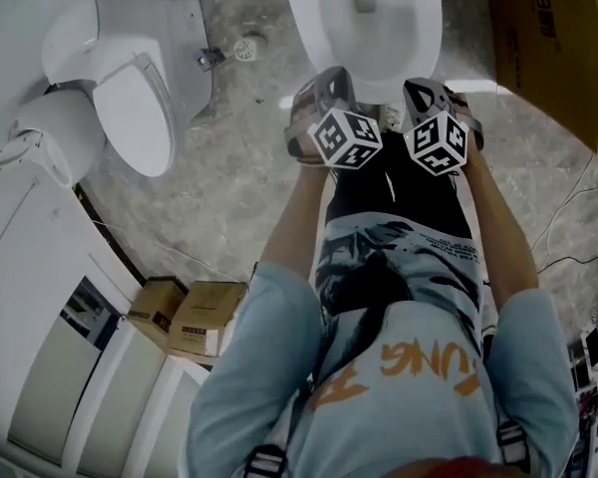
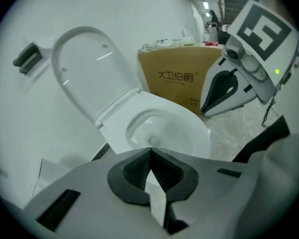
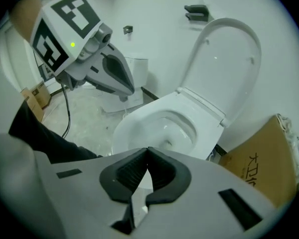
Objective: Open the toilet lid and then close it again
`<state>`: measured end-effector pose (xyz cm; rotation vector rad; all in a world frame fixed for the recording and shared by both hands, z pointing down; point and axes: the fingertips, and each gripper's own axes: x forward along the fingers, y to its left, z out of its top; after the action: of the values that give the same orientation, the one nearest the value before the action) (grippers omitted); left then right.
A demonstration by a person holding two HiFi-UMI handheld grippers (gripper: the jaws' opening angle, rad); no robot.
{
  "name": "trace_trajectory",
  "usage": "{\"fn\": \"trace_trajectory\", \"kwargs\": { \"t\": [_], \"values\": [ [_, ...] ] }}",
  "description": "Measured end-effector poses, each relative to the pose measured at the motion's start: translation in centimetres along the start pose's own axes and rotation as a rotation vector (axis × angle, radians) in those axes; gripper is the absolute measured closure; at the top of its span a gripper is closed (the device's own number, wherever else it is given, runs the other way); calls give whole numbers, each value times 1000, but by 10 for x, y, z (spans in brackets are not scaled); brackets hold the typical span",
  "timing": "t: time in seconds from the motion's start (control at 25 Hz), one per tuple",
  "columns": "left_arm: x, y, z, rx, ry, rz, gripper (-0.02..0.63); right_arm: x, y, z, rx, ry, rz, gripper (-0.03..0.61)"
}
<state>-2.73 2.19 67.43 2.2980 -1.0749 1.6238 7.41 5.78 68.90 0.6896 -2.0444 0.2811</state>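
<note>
Head view, left to right: a second toilet [image 1: 130, 98], shut, stands at the far left. Two small cardboard boxes [image 1: 184, 317] sit lower left, beside the marbled floor [image 1: 229, 187]. At centre we hold the left gripper [image 1: 327, 86] and the right gripper [image 1: 426, 93] side by side, close but apart. Both are above the near rim of the toilet [image 1: 379, 28]. A large cardboard box [image 1: 553, 48] stands just to the right of it.

Left gripper view: the jaws are pressed together, pads meeting at the tips, with nothing between them. The toilet lid [image 2: 84, 73] stands raised, tilted back against the white wall [image 2: 139, 24]. We see the toilet open below it.

Right gripper view: the jaws are likewise closed tight and empty. The toilet lid is upright behind the seat, clear of both grippers.
</note>
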Motion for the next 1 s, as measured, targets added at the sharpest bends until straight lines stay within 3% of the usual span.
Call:
{"fn": "trace_trajectory", "kwargs": {
  "t": [0.28,0.52,0.84,1.0],
  "values": [
    [-56,47,19,-283,-29,46,588,-53,-40,65,406,-166,-18,565],
    [-104,93,65,-486,-219,105,588,-90,-67,102,528,-269,-38,565],
    [-159,146,123,-546,-365,125,588,-144,-114,160,614,-423,-85,565],
    [-184,180,152,-515,-433,182,588,-168,-148,199,596,-509,-135,565]
  ]
}}
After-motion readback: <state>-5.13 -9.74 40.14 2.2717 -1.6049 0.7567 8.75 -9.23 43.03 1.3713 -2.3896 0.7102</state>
